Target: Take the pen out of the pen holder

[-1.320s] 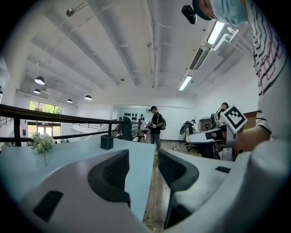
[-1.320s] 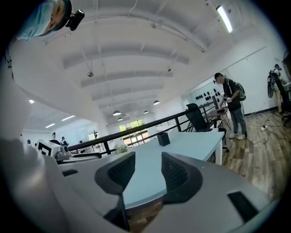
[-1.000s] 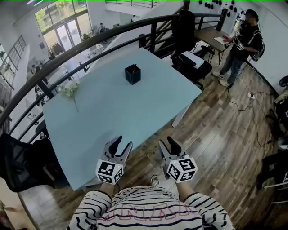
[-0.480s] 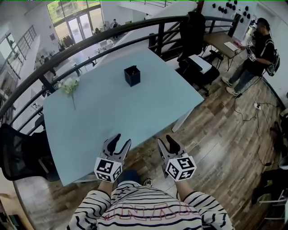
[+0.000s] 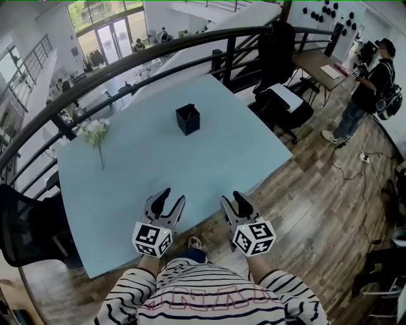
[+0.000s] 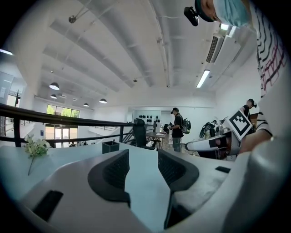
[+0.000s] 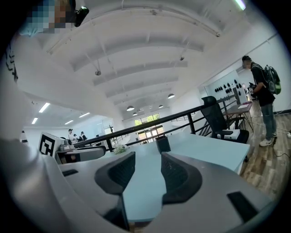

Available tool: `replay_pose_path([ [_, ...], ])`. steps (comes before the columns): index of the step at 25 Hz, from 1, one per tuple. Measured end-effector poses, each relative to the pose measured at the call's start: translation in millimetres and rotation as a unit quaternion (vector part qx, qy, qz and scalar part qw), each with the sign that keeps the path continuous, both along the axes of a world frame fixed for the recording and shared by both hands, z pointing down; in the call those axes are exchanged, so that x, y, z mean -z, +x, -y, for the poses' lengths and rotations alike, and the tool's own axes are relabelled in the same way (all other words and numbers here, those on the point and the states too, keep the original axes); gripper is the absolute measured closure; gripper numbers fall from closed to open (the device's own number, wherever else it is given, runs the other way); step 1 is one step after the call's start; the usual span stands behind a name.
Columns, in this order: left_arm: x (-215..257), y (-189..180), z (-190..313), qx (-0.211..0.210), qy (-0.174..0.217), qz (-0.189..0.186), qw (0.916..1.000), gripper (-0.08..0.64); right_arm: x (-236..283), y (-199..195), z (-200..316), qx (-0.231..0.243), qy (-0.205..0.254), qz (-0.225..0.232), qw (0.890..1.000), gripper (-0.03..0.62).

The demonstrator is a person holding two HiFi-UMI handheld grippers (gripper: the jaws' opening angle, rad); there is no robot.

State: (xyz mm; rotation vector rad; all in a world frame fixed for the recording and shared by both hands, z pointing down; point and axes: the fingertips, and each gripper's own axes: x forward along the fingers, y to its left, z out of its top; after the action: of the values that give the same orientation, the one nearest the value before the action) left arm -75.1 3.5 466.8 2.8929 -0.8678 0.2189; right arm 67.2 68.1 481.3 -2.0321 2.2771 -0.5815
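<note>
Left gripper (image 5: 174,198), right gripper (image 5: 232,198) at table (image 5: 139,165) edge, jaws spread (both empty), pen holder (image 5: 188,119) well apart

Looking like an open-plan office on a mezzanine. Overlooking, past a dark railing (image 5: 229,60), a lower floor (image 5: 143,54) with desks and people. Holding a wide pale table (image 5: 158,159), a black office chair (image 5: 274,44) and a wooden desk (image 5: 315,62) on plank flooring (image 5: 317,190). Hosting a person (image 5: 371,82) with a backpack standing by that desk. Showing tall windows (image 5: 104,11), round ceiling lamps (image 6: 54,86) and strip lights (image 6: 203,78) under a high white ceiling.
</note>
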Motion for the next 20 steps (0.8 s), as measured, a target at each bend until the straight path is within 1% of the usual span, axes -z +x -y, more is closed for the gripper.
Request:
replay_pose_path([
  [9, 9, 11, 80, 0.006, -0.001, -0.015, 0.9999, 0.385, 10, 18, 88, -0.003, 0.008, -0.007, 1.0, 0.417],
  [14, 14, 17, 112, 0.003, 0.004, -0.018, 0.9998, 0.385, 11, 24, 122, -0.008, 0.013, -0.004, 1.0, 0.417],
  [20, 9, 32, 145, 0.013, -0.004, -0.022, 0.9997, 0.385, 3, 33, 154, 0.01, 0.006, 0.003, 1.0, 0.417],
])
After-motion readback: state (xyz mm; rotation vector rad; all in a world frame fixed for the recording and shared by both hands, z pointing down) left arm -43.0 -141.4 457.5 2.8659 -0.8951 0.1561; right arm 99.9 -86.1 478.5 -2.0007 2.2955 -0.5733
